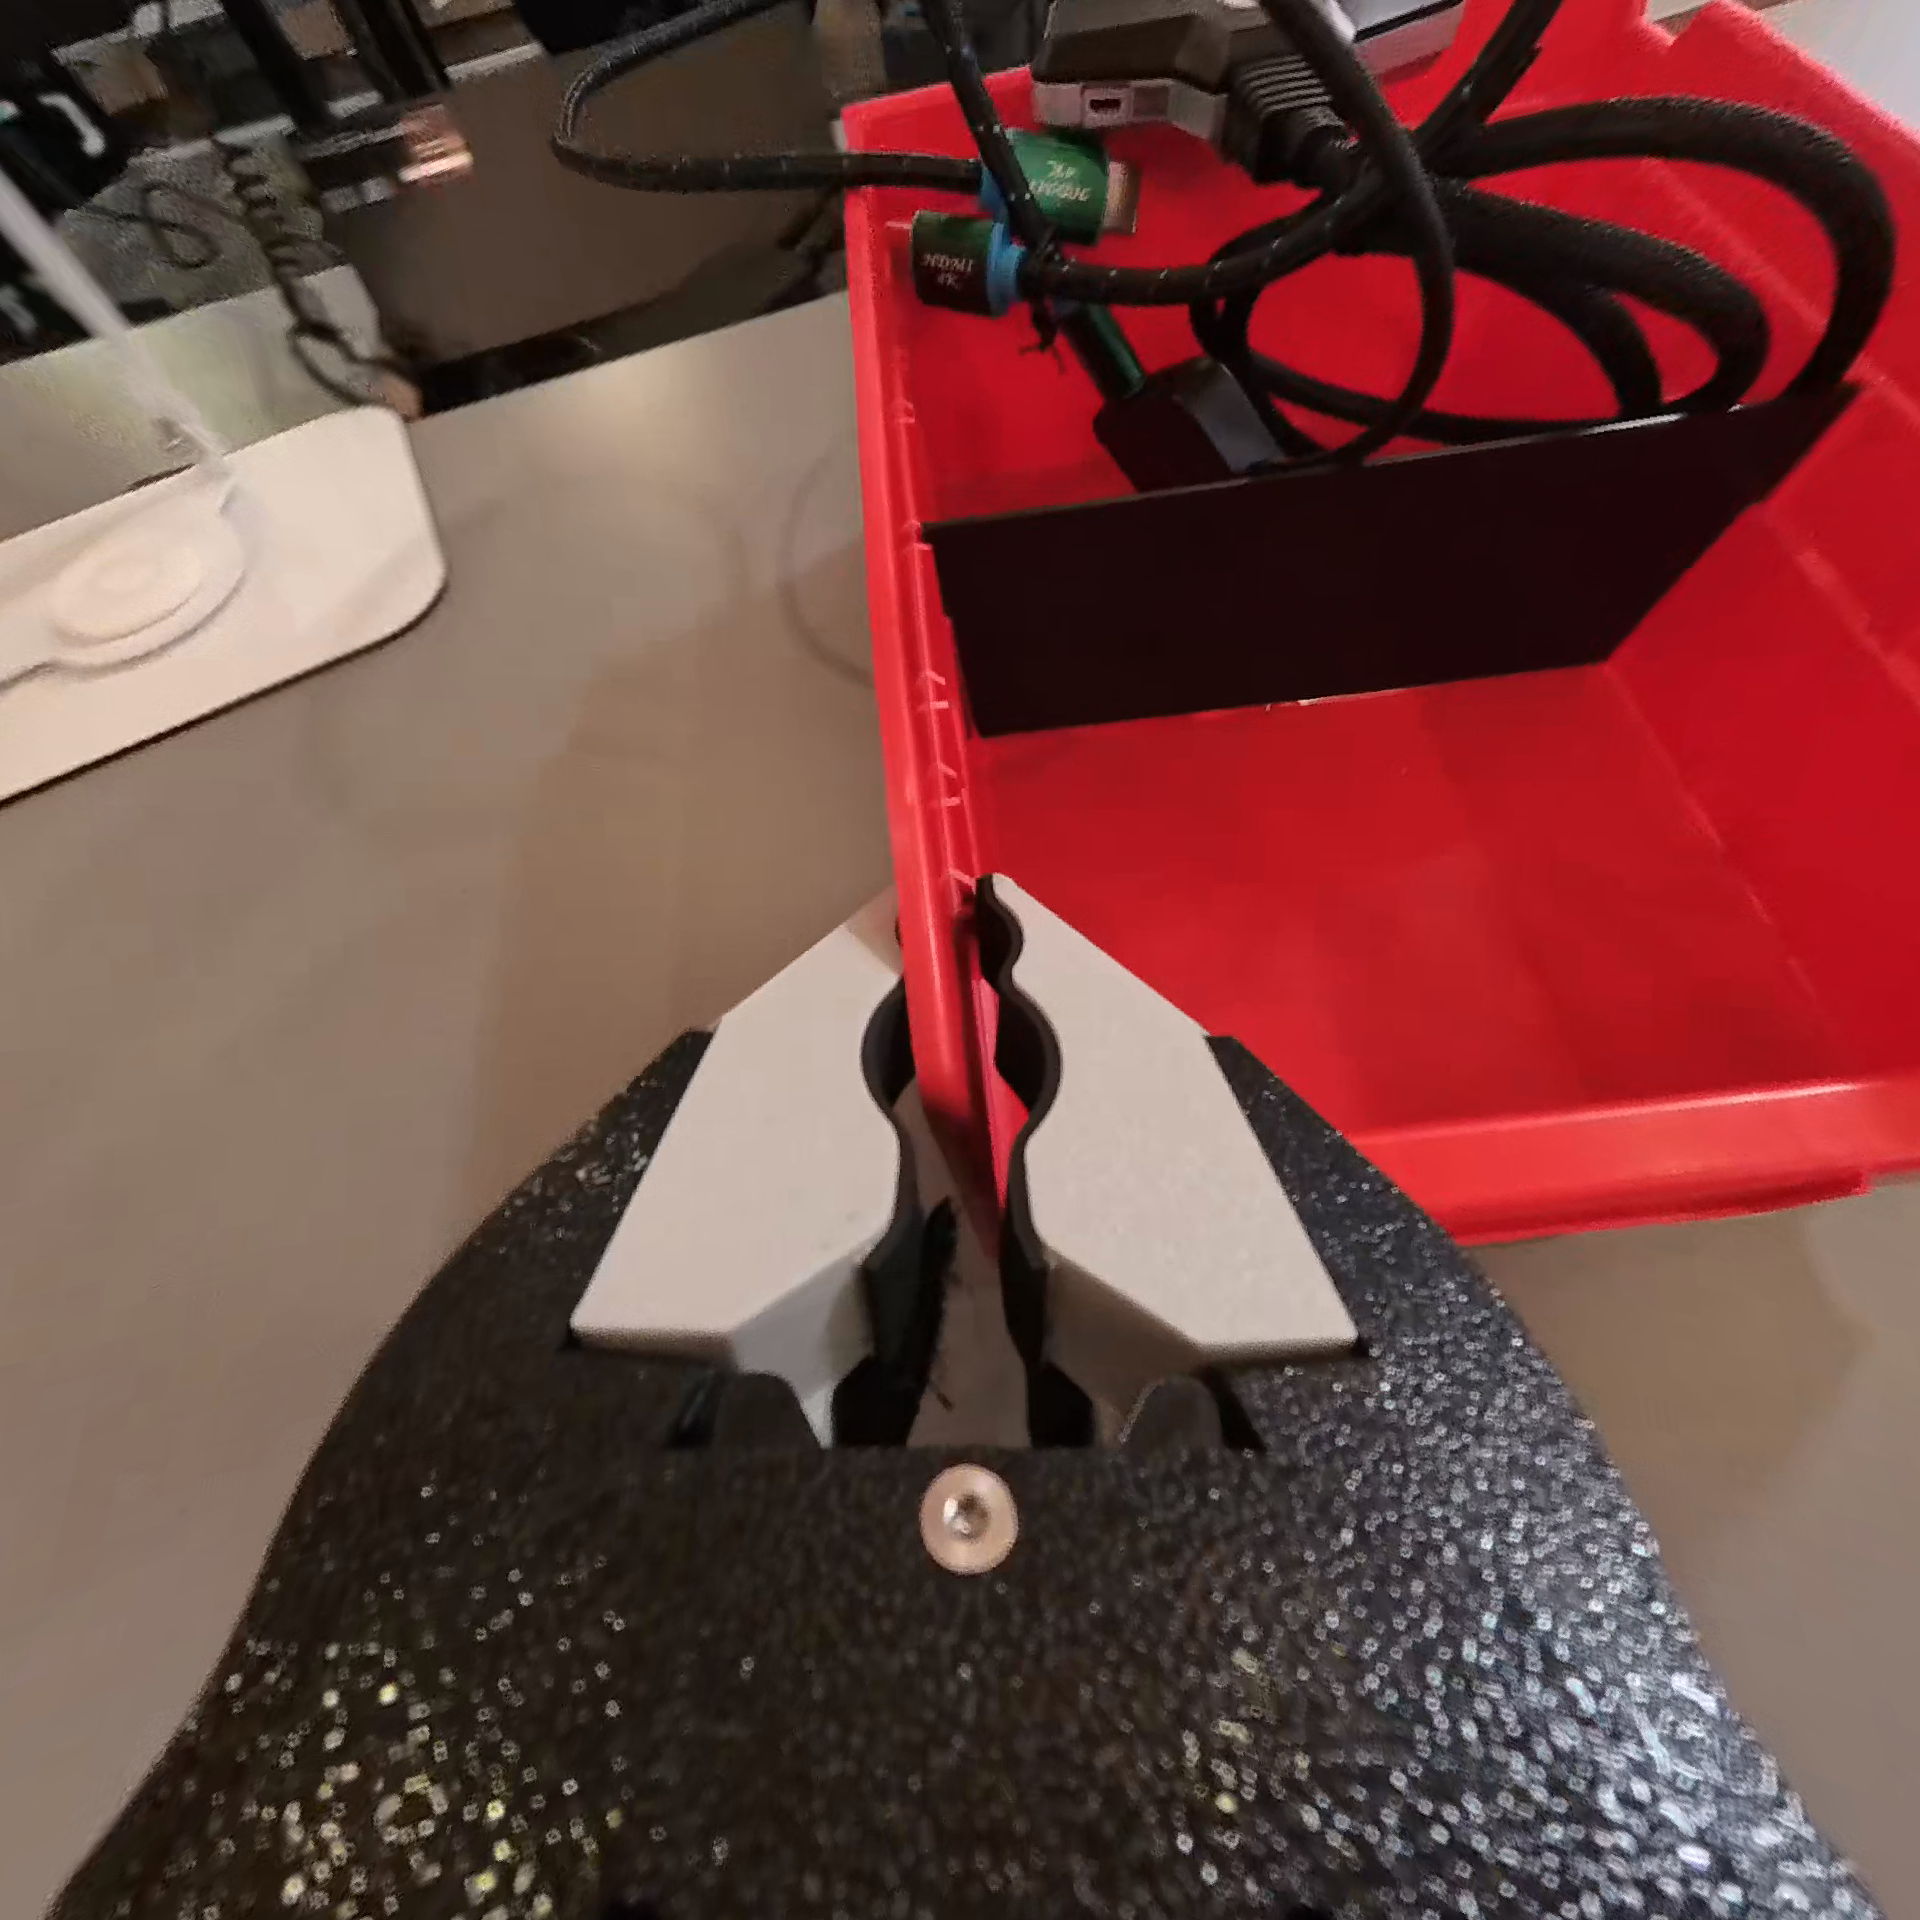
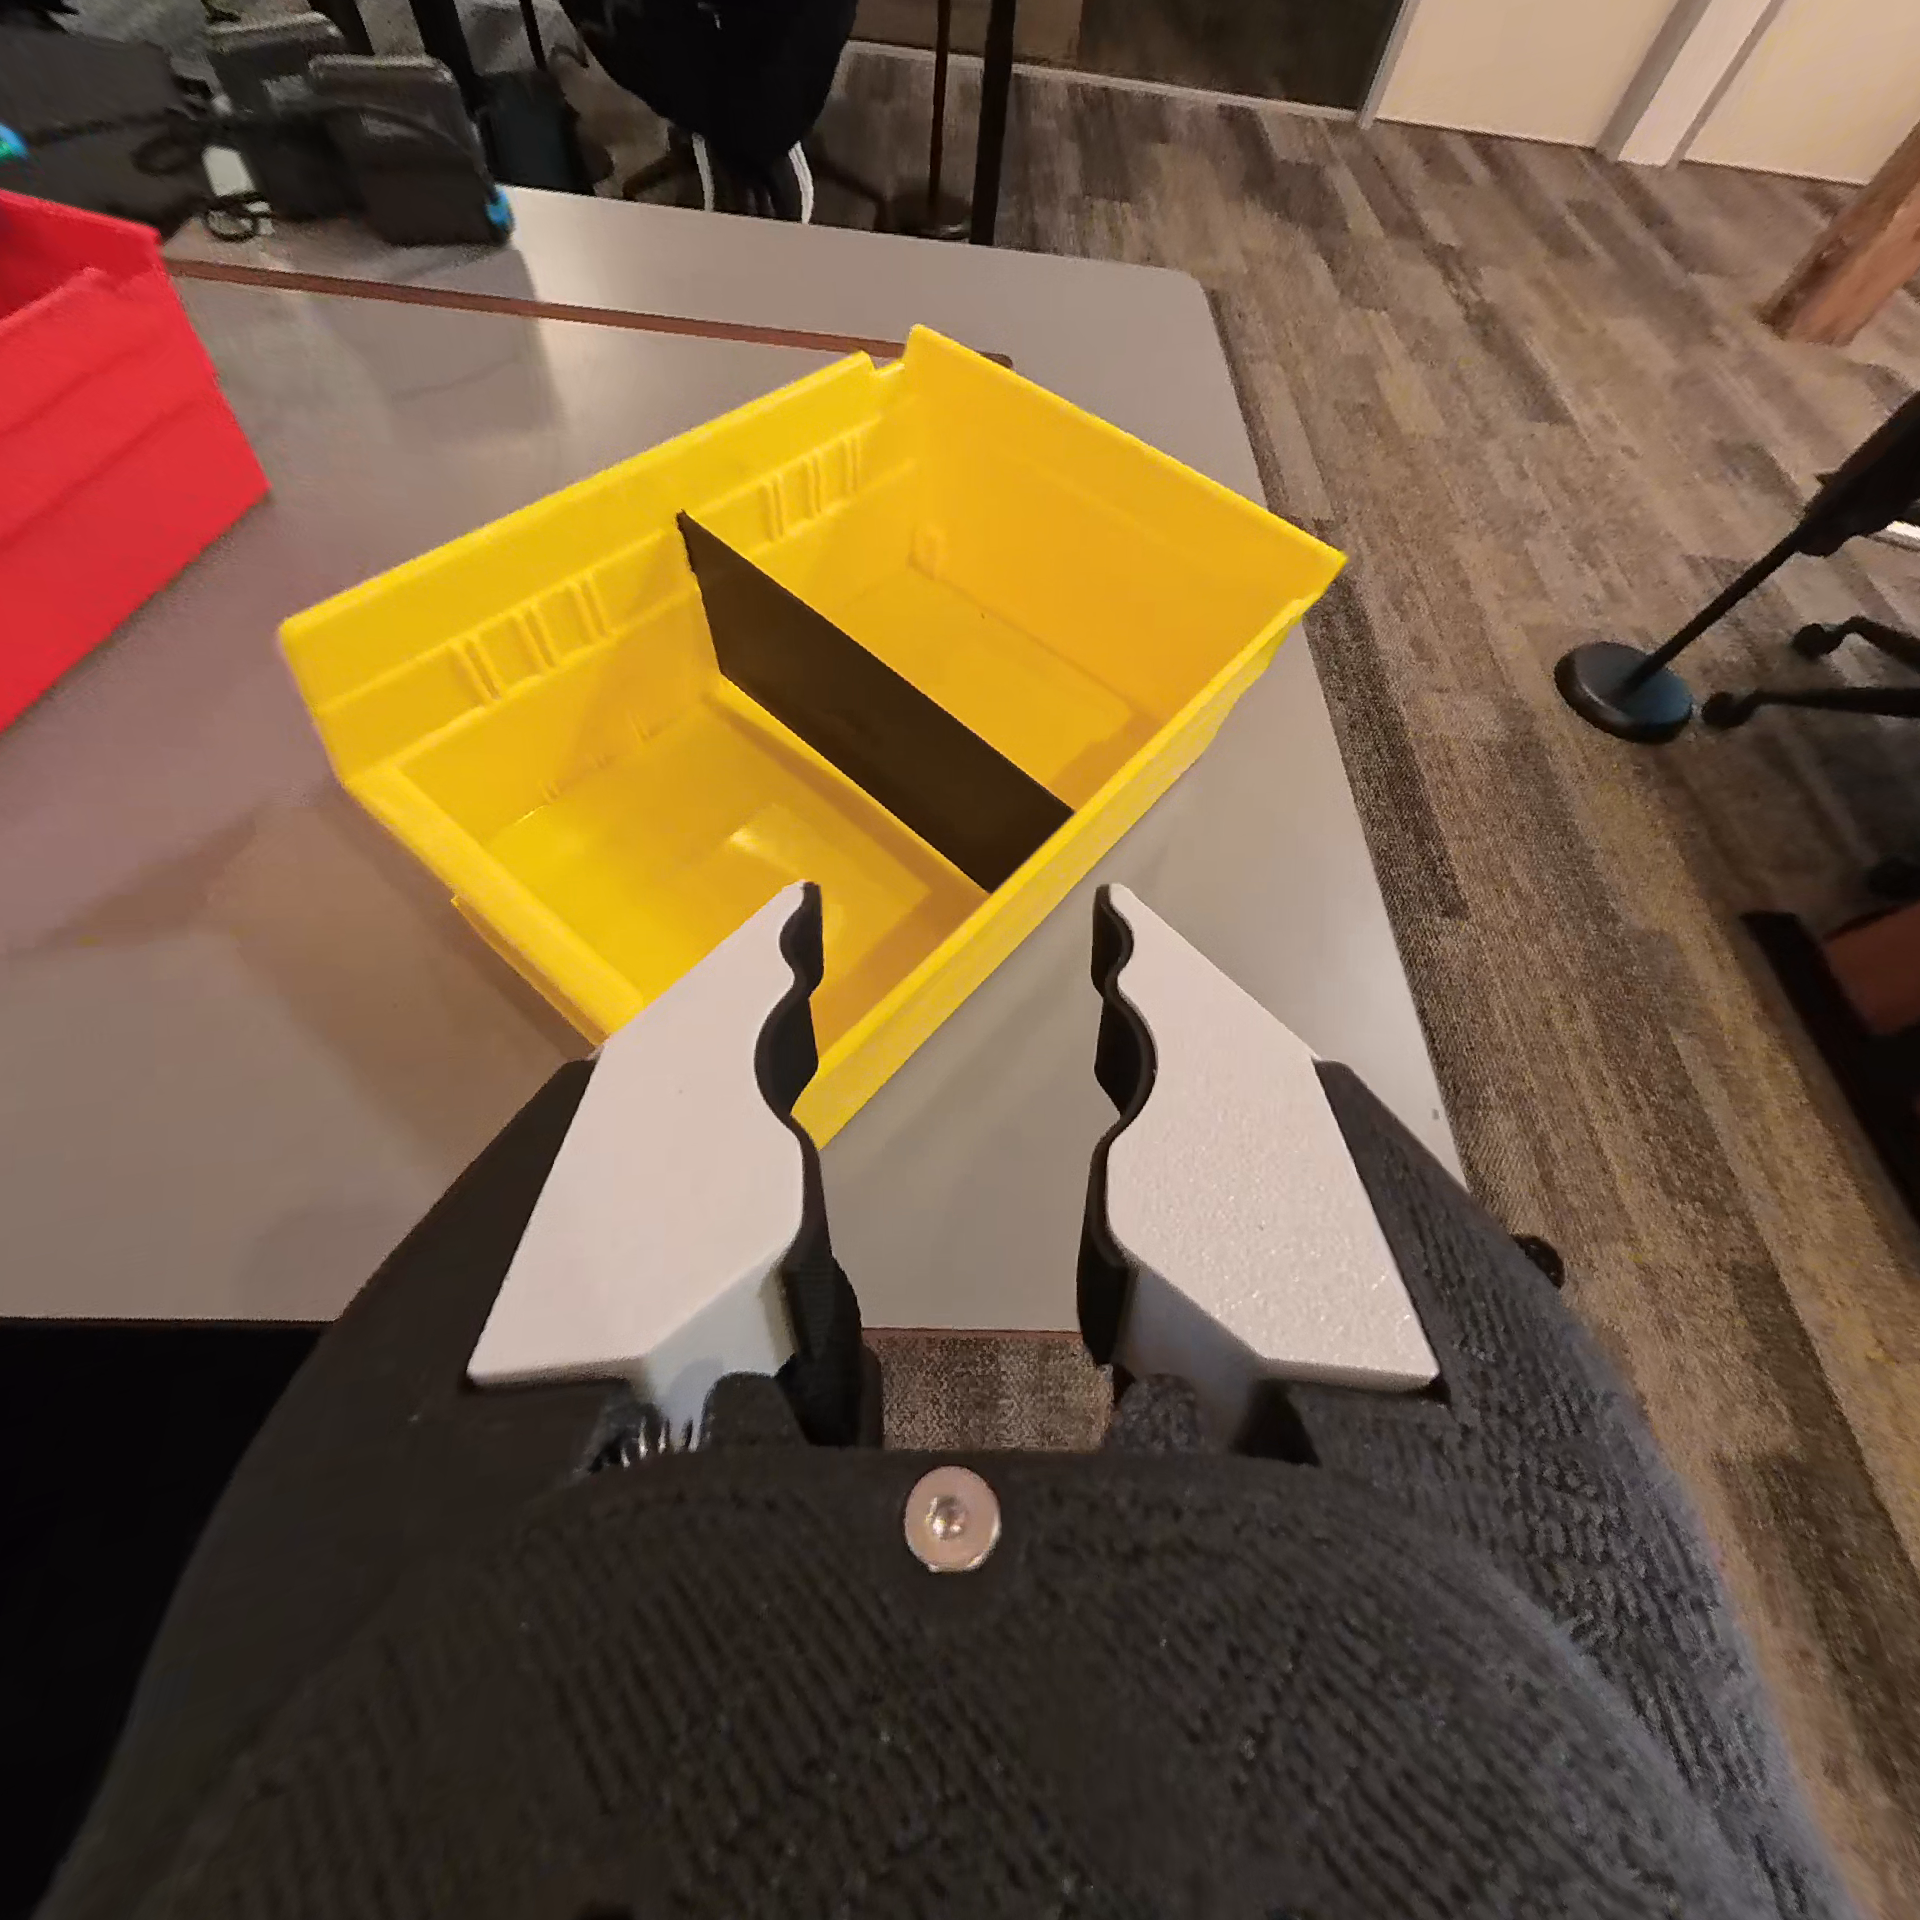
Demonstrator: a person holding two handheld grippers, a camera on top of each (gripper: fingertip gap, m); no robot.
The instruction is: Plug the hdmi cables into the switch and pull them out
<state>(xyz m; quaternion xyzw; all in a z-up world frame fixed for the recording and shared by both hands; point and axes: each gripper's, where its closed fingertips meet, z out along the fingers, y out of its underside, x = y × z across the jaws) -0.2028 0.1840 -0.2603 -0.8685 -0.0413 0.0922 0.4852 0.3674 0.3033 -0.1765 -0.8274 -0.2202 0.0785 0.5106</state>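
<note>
Left gripper [image 1: 940, 935] is clamped narrow on the near left wall of the red bin [image 1: 1351, 1174], one finger outside, one inside the rim. The bin sits on the grey table [image 1: 468, 935]. Its near compartment holds nothing visible; a black divider [image 1: 1351, 561] stands across the middle. Behind the divider, in the far compartment, lies a tangle of black braided hdmi cables [image 1: 1558, 312] with green-shelled plugs [image 1: 956, 270] near the far left wall, blue bands on them. A grey boxy switch [image 1: 1122, 73] sits at the bin's far end with a dark plug body over it; whether anything is seated in it I cannot tell. White tray [image 1: 208, 582] on the table well to the left.

Right gripper [image 2: 956, 914] is spread wide, holding nothing, above the near right corner of a yellow bin [image 2: 1039, 997]. That bin has a black divider [image 2: 873, 717] too, both halves bare. Red bin edge [image 2: 94, 457] shows far left. Carpet floor [image 2: 1558, 416] and a black stand base [image 2: 1621, 686] off to the right.
</note>
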